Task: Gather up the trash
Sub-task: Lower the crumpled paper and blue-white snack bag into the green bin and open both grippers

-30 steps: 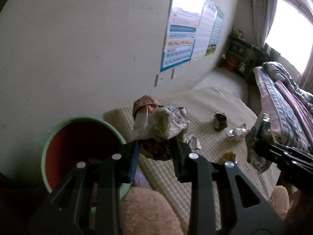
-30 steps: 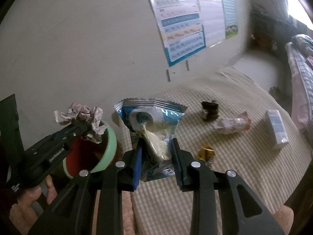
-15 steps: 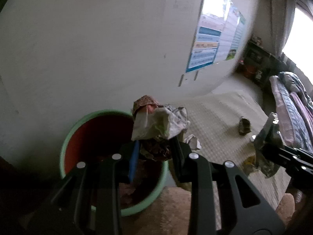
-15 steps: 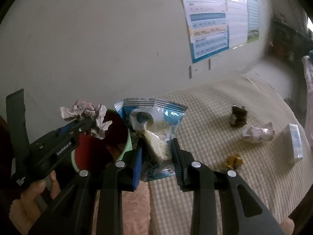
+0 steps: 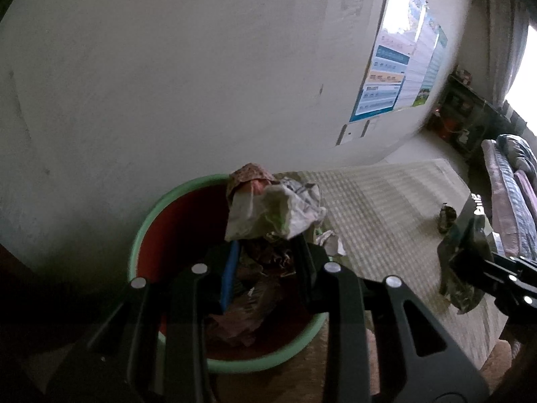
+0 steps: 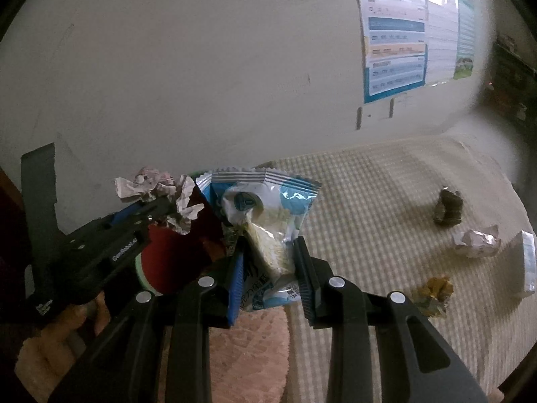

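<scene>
Crumpled wrapper wad (image 5: pixel 275 211) pinched in the left claw (image 5: pixel 265 262), jaws pressed on its lower part, paper bulging above the tips. Directly beyond and below the claw: bin (image 5: pixel 147 221), green rim, red inside, already holding litter. The wad hangs over the bin's mouth, toward the rim's far-right side.

Snack packet (image 6: pixel 265 221), blue and white, pinched across its middle by the right claw (image 6: pixel 268 268); top half stands free above the jaws. From this claw the bin lies to the left and slightly ahead, mostly hidden behind the left claw and its wad.

Judgement, step in hand: drop both pieces in the bin.
- Left first. Carry the wad toward the bin's centre before spreading the jaws; released near the rim, light paper may catch the edge and fall onto the mat (image 6: pixel 369 201).
- Spread fully; crumpled paper may cling to a pad.
- Right claw waits beside it, then crosses over the rim once the left clears, to avoid the claws knocking.
- Packet is slick and may glide sideways; release low.

Beyond the right claw, to its right on the mat: dark wad (image 6: pixel 448 209), white paper ball (image 6: pixel 476 242), yellow wrapper (image 6: pixel 434 291), small carton (image 6: pixel 525 262). All remain to collect.
</scene>
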`<state>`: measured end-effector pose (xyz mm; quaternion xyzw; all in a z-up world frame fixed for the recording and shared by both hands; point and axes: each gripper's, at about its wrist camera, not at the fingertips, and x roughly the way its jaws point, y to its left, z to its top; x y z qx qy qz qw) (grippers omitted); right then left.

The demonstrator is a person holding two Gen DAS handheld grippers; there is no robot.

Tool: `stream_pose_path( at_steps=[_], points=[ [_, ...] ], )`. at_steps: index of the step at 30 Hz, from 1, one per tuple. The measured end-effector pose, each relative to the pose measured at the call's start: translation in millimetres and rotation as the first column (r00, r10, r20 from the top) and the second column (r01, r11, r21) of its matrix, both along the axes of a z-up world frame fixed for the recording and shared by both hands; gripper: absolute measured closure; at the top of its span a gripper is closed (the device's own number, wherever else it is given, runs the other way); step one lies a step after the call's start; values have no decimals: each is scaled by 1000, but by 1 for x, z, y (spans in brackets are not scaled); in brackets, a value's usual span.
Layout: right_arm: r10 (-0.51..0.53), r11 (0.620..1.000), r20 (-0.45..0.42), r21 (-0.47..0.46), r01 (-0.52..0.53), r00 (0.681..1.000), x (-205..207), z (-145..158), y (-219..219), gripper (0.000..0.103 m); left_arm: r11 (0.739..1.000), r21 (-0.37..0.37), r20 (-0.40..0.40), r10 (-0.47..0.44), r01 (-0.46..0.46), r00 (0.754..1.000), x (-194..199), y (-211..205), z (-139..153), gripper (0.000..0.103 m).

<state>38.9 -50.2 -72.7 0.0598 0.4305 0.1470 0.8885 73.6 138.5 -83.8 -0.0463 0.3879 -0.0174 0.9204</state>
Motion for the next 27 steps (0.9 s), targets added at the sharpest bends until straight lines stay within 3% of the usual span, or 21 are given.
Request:
stream_pose_path(
  at_steps=[27],
  points=[
    [165, 986, -62, -27, -166, 984, 47, -21, 74, 72, 994, -9, -76, 108, -109, 991, 6, 49, -30, 74]
  ],
)
